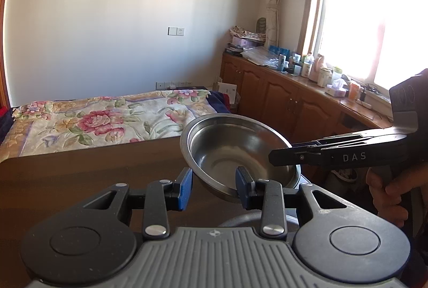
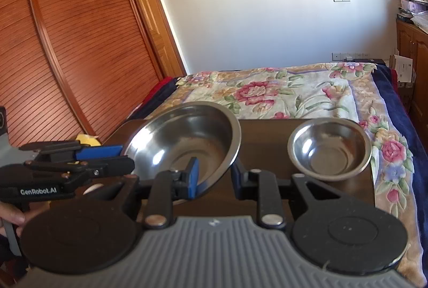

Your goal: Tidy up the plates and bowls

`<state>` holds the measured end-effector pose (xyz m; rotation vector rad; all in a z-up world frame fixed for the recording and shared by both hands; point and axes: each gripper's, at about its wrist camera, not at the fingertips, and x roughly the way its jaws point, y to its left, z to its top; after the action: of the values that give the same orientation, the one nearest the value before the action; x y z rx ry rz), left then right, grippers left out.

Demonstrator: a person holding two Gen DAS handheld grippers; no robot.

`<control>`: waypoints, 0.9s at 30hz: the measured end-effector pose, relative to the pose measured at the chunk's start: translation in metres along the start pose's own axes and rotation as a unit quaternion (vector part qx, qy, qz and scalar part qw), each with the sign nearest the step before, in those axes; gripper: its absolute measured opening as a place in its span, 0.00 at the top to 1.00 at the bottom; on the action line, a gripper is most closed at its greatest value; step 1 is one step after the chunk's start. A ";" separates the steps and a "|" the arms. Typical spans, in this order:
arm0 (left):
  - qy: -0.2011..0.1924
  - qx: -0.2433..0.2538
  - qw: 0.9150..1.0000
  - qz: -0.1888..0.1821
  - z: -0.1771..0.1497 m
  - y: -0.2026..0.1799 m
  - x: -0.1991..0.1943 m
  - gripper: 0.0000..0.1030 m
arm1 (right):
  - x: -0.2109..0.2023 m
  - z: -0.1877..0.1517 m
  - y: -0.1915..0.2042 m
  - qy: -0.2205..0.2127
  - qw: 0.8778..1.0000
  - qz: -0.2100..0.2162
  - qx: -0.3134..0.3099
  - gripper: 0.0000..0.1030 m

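I hold large steel bowl aloft over dark table, left gripper and right gripper each clamped on rim (opposite sides); small bowl sits beyond, floral bed behind.

Right gripper side: I read "DAS" in pale letters on its black body, behind the fingers.
Left gripper side: I read "GenRobot.AI" in white on its black body, behind the fingers.
Elsewhere: I can read nothing.
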<state>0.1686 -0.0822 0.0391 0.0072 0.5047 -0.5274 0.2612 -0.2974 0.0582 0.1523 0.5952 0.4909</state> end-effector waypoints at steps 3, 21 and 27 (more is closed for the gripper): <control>0.000 0.000 1.000 0.000 -0.008 -0.003 -0.010 0.63 | -0.009 -0.007 0.006 0.001 1.000 0.005 -0.001 0.73; 0.043 -0.014 0.999 -0.009 -0.076 -0.013 -0.037 0.63 | -0.037 -0.069 0.027 0.029 0.999 0.030 0.015 0.73; 0.051 -0.012 0.999 -0.011 -0.083 -0.013 -0.036 0.63 | -0.035 -0.085 0.026 0.040 0.998 0.031 0.030 0.73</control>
<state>0.0969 -0.0648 -0.0157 0.0065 0.6120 -0.5450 0.1773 -0.2916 0.0127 0.2086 0.6851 0.5416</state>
